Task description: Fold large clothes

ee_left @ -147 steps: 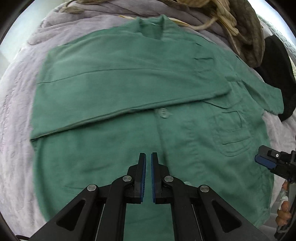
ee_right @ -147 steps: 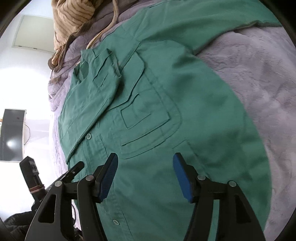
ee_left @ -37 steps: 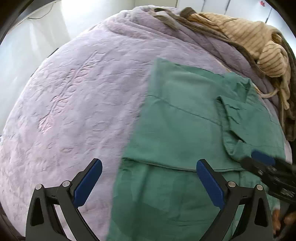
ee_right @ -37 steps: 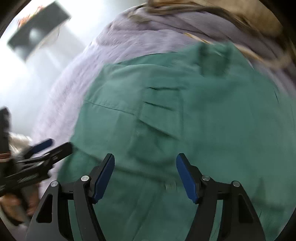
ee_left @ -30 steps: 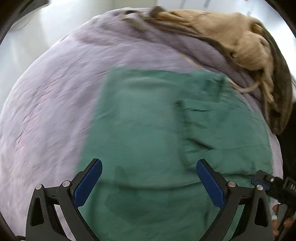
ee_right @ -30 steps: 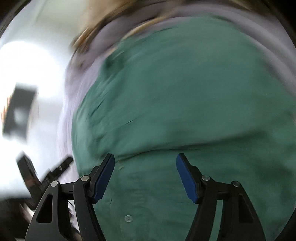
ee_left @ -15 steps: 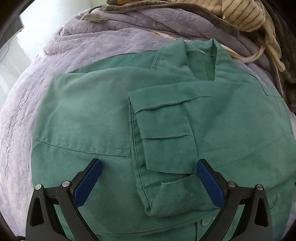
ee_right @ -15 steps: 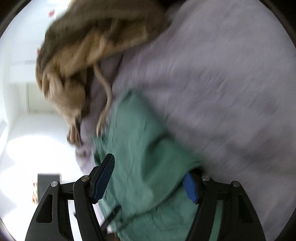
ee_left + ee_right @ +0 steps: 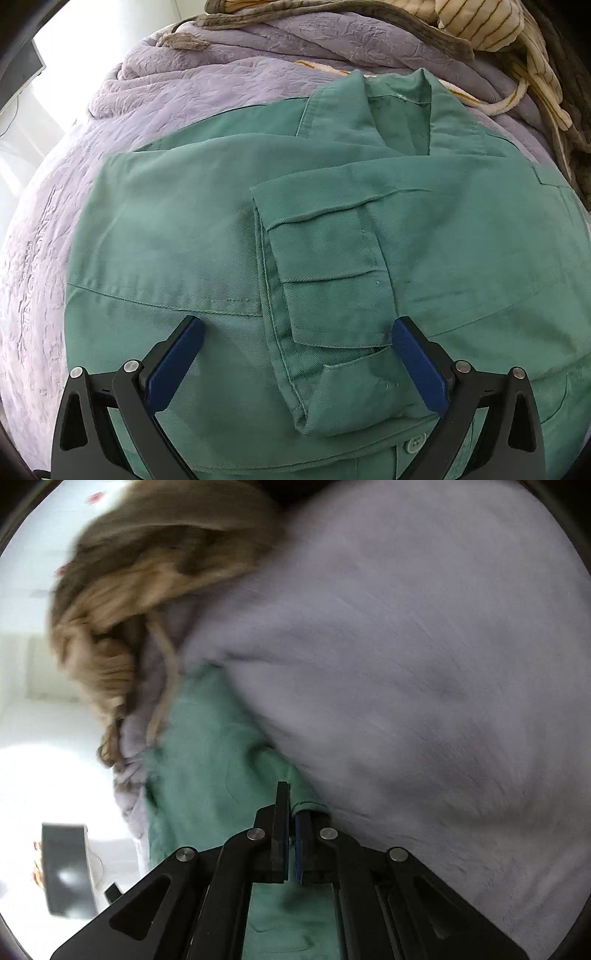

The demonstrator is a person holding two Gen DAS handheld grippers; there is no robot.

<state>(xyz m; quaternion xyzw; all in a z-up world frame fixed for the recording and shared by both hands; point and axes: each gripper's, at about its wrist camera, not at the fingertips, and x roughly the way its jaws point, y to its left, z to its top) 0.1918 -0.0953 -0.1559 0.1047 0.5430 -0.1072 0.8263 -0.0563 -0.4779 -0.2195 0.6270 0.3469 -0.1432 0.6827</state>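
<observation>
A large green shirt (image 9: 166, 229) lies on a lilac blanket (image 9: 166, 85), collar (image 9: 399, 110) at the far side. Both sleeves are folded across its chest, and one cuff (image 9: 332, 288) lies on top in the middle. My left gripper (image 9: 295, 326) hovers wide open above that cuff, its blue pads (image 9: 173, 365) on either side of it and apart from the cloth. In the blurred right wrist view, my right gripper (image 9: 291, 805) is shut on the green shirt's (image 9: 207, 760) side edge, where it meets the blanket (image 9: 406, 664).
A beige striped garment (image 9: 480, 26) with dark grey-brown cloth is heaped at the blanket's far edge, and the beige striped garment (image 9: 129, 590) shows blurred in the right wrist view. A dark box-like object (image 9: 66, 867) stands on the bright floor beyond the bed.
My right gripper swung to the shirt's side edge and closed on it. The left gripper came over the shirt's middle, then held still, open throughout.
</observation>
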